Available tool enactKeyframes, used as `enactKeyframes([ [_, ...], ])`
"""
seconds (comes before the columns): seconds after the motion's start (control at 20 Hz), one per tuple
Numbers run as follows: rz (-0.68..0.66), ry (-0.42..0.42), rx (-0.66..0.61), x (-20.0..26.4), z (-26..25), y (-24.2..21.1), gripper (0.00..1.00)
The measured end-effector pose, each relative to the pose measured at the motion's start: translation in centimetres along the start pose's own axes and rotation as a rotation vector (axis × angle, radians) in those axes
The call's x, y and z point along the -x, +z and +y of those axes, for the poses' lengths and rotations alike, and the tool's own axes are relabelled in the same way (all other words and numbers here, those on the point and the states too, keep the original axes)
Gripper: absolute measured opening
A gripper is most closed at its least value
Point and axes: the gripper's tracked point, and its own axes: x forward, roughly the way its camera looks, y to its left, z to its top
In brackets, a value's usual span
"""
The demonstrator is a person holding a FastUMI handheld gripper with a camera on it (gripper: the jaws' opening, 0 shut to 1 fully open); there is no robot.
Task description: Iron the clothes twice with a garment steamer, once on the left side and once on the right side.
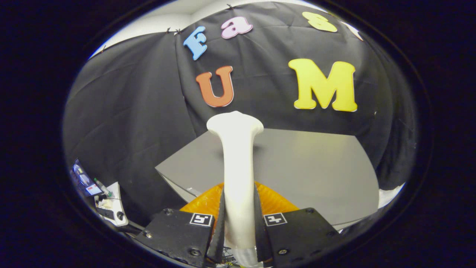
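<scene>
Black cloth wall [141, 111] backs the booth, well beyond the claw [240, 227]. Grey surface [316, 167] lies ahead of and below the fingers. Claw is closed down on the white steamer [238, 167], both fingers [219, 223] pressing its handle from either side. Steamer rises straight ahead from between the fingers, flared head at the far end, over the surface. Orange clothes [273, 201] sit just ahead of the fingers, behind the steamer handle, on the surface's near edge. Small cluttered side stand [108, 204] off to the claw's left, low down; items too small to tell.
</scene>
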Motion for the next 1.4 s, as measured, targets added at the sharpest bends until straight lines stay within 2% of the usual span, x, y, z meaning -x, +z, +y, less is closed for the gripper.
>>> enactKeyframes([
  [0.3,-0.147,-0.108,-0.056,9.8,-6.4,4.1,0.37],
  [0.75,-0.313,-0.316,-0.132,23.7,-19.0,8.1,0.37],
  [0.95,-0.386,-0.363,-0.161,27.2,-24.7,11.2,0.37],
  [1.2,-0.453,-0.365,-0.152,28.6,-30.3,16.5,0.37],
  [1.4,-0.519,-0.334,-0.133,29.0,-33.1,20.7,0.37],
])
